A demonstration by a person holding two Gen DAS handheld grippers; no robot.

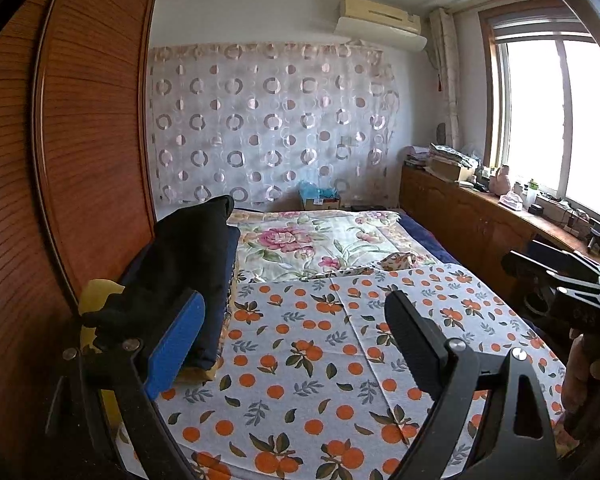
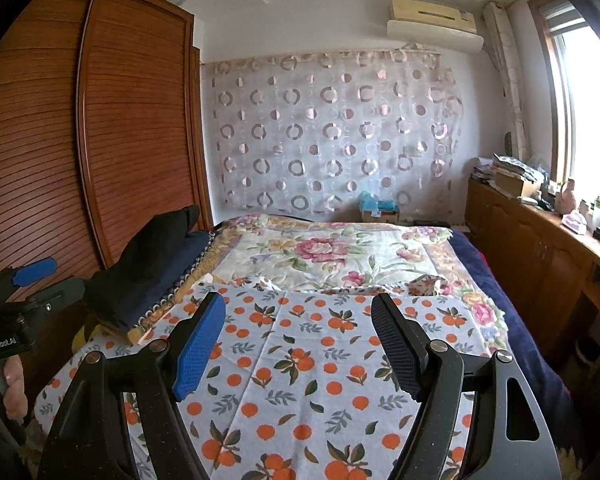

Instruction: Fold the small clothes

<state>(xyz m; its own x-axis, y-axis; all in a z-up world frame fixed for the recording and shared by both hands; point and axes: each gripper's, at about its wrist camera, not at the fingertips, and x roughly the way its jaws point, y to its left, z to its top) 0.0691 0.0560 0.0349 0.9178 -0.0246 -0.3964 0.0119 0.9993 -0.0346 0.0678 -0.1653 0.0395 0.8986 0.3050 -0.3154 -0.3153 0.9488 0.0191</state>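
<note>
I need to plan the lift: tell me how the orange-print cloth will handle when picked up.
The orange-print cloth lies flat with sharp fold creases, so it is probably thin, light and floppy. It would likely sag from a single pinch. Being spread wide over the bed, it may drag rather than lift clear.

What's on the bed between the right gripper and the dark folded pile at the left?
Only the orange-print cloth; the right gripper is open above it, the dark pile at its left. Right wrist view.
</note>
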